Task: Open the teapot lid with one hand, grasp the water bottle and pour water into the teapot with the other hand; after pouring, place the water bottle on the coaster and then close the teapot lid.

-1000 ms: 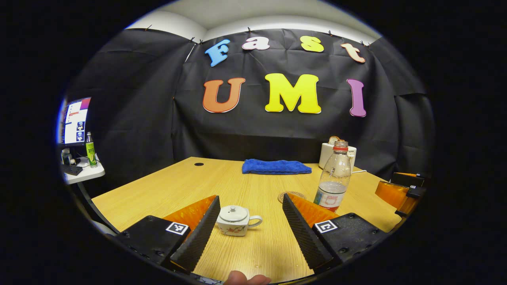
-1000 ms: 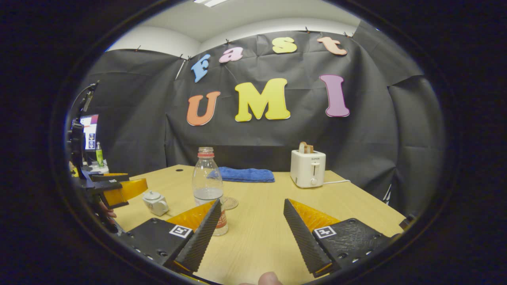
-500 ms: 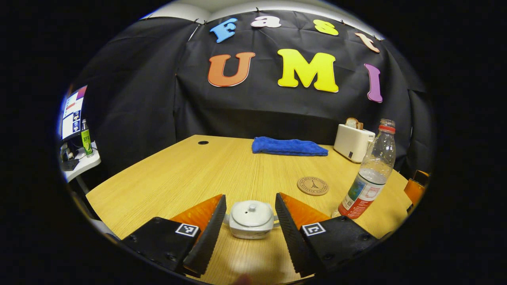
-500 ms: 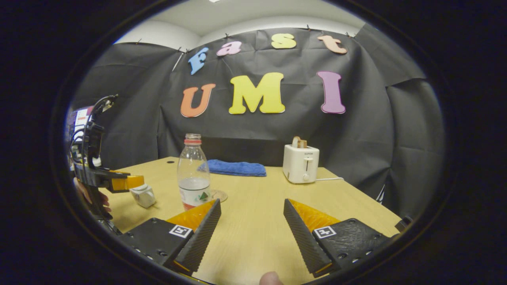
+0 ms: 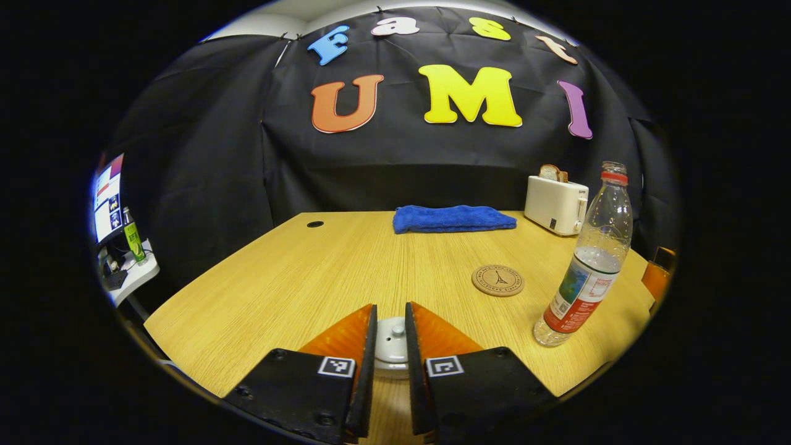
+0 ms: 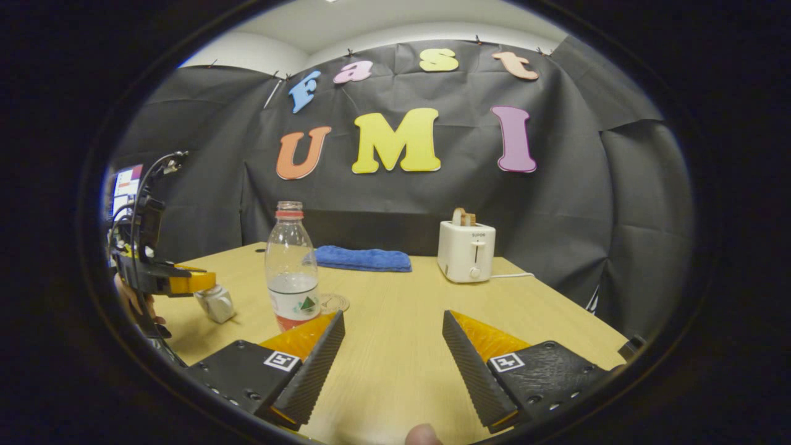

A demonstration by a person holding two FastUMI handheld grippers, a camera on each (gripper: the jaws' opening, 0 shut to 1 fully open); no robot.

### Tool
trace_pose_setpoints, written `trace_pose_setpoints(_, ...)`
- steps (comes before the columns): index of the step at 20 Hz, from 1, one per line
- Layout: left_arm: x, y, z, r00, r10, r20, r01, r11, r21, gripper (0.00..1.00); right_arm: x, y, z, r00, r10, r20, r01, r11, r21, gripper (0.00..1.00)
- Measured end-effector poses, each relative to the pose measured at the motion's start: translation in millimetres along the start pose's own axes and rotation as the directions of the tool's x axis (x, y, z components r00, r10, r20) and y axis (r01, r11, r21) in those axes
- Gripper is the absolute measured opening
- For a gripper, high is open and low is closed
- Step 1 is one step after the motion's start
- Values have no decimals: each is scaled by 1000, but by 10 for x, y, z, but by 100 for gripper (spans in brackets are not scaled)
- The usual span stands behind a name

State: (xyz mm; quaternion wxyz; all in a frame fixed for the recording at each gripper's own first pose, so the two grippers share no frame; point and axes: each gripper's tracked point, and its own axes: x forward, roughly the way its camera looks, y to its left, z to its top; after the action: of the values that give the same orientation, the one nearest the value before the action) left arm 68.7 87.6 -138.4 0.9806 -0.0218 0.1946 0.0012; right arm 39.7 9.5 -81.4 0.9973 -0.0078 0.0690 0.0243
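In the left gripper view, my left gripper (image 5: 390, 308) is narrowed around the knob of the small white teapot's lid (image 5: 392, 337), its fingers pressing the knob from both sides. The teapot (image 6: 215, 304) stands near the table's front left edge, with that same left gripper (image 6: 196, 282) on top of it. An uncapped clear water bottle (image 5: 587, 266) with a little water in it stands upright to the right of the teapot. The round brown coaster (image 5: 497, 280) lies just behind the bottle (image 6: 291, 266). My right gripper (image 6: 393, 316) is open over bare table, right of the bottle.
A folded blue towel (image 5: 454, 218) lies at the back of the wooden table (image 5: 296, 278). A white toaster (image 6: 466, 250) with bread in it stands at the back right. A side desk with a monitor (image 5: 106, 198) and a green bottle (image 5: 131, 235) is off to the left.
My left gripper came forward and down over the teapot and narrowed from wide open onto the lid knob. The right gripper drifted slightly and stayed open.
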Motion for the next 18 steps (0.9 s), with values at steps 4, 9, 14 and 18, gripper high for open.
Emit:
trace_pose_setpoints(4,-2,-19,21,1000,-10,9,10,1000,16,6,-3,14,9,1000,12,5,-12,1000,9,95)
trace_pose_setpoints(9,-122,4,243,998,-11,64,10,1000,7,3,-17,245,30,995,99,12,-99,995,4,95)
trace_pose_setpoints(14,-371,-79,408,992,-62,114,64,998,-16,3,19,616,10,981,193,-1,-193,981,7,95)
trace_pose_setpoints(18,-537,-57,383,990,-66,127,69,997,-21,3,168,901,22,968,251,-11,-250,968,14,96)
